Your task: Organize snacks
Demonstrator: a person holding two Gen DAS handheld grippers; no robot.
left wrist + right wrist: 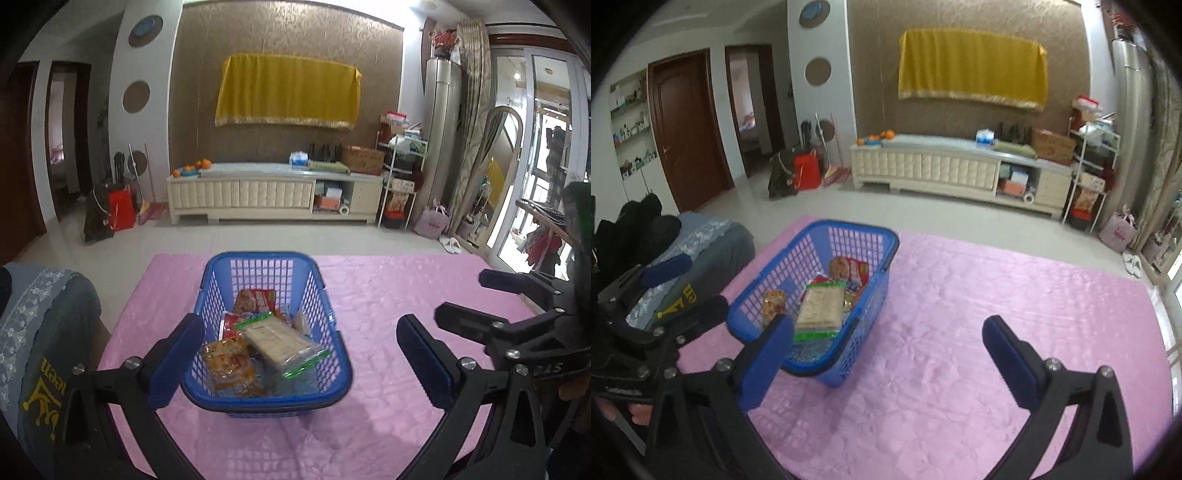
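A blue plastic basket [218,280] stands on a pink quilted cloth [373,295]; it also shows in the right wrist view [857,236]. Inside lie several snack packs: a cracker pack in a clear green-edged wrapper [280,341] [820,308], an orange-brown pack [231,363] [774,301] and a red cookie pack [255,301] [849,267]. My left gripper [301,360] is open and empty, just in front of the basket. My right gripper [886,362] is open and empty, right of the basket; it also shows in the left wrist view [476,299].
A grey cushion with lace and yellow print [44,332] [701,243] lies left of the cloth. Beyond the cloth is tiled floor, a white TV cabinet [273,192] [960,170], and a rack [400,177] at the right.
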